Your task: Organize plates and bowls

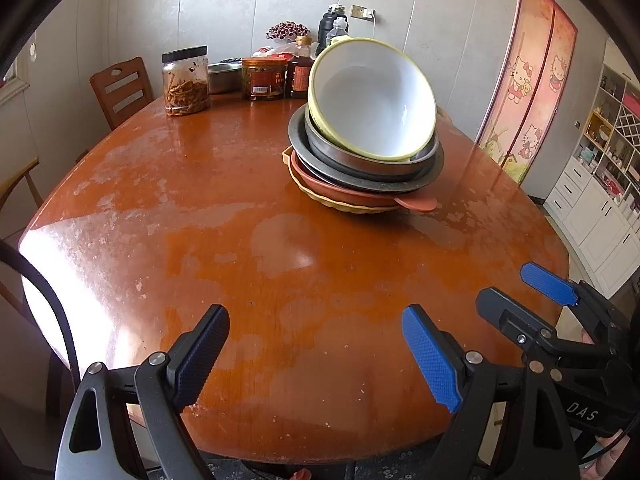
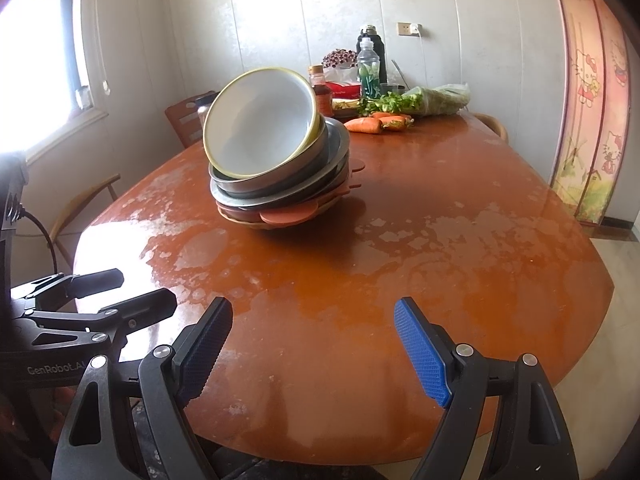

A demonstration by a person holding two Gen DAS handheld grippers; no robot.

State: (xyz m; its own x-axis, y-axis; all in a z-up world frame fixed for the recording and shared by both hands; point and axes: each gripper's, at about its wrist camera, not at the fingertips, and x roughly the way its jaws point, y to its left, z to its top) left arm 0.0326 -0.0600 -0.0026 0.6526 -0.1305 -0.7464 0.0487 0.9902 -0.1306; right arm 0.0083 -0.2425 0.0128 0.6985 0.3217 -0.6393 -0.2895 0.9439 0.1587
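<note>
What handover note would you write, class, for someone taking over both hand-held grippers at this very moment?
Left hand-held gripper: open, empty, held over the near table edge.
Right hand-held gripper: open, empty, beside the left one.
Job's things: one stack mid-table on the worn brown wooden table. From the top: tilted white bowl with yellow rim, grey metal bowl, grey metal plate, terracotta plastic plate with tab handles, beige scalloped dish at the bottom.
Done: everything is gathered into one pile.
Left: the white bowl leans and does not sit flat; probably seat it level. Nothing is gripped yet.
</note>
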